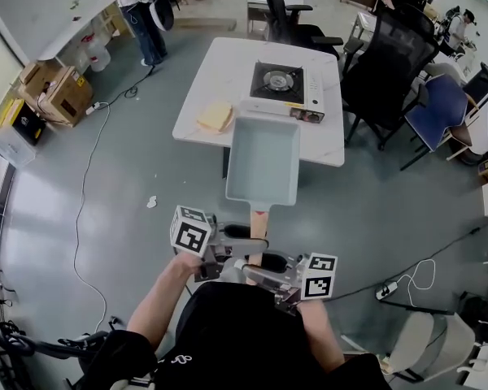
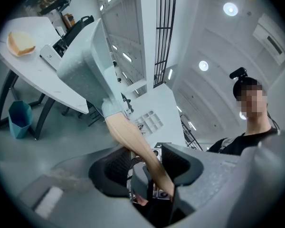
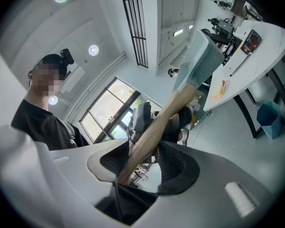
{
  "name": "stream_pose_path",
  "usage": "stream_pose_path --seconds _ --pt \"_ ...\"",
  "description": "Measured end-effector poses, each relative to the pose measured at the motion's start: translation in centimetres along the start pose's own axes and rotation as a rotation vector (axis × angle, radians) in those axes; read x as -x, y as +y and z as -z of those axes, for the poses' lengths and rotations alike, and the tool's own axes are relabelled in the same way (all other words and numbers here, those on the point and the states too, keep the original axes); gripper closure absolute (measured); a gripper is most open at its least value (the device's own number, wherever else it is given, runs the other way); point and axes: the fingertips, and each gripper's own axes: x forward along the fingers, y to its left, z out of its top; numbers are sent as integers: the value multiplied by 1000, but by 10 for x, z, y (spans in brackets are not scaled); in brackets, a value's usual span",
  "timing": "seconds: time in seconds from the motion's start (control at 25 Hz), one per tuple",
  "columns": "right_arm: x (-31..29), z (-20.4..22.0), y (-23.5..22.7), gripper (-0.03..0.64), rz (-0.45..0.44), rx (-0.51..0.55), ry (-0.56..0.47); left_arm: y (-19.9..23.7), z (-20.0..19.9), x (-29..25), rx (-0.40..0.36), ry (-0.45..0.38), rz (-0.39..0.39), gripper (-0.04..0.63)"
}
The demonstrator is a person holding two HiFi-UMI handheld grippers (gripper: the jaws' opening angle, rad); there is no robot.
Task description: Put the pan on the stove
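Short of the white table (image 1: 220, 71), above the grey floor, the pale blue rectangular pan (image 1: 263, 159) hangs in the air. From the head view its far rim covers part of the table's near edge and the front of the portable gas stove (image 1: 286, 86). The pan's wooden handle (image 1: 258, 222) loses its near end among my tongs, and the marker cubes hide most of my hands. A yellow block (image 1: 215, 116) lies on the tabletop left of the stove; what it is I cannot tell. Black office chairs (image 1: 390, 63) crowd the table's right side, cardboard boxes (image 1: 57, 92) sit by the wall at left, and a blue bin (image 2: 21, 119) stands under the table. My forearms reach forward side by side. The left tongs (image 2: 146, 165) come in from the left and the right tongs (image 3: 143, 161) from the right, both about level and facing each other. Both are clamped on the handle, the left nearer the pan.
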Motion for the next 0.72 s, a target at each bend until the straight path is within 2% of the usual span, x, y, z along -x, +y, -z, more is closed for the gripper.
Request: stream_pose_path --seconds 0.24,0.72 --pt "-24 -17 -16 426 8 12 -14 14 -21 19 -15 18 17 390" --pt "-32 -36 -29 426 45 32 -14 23 -43 22 -28 29 49 387"
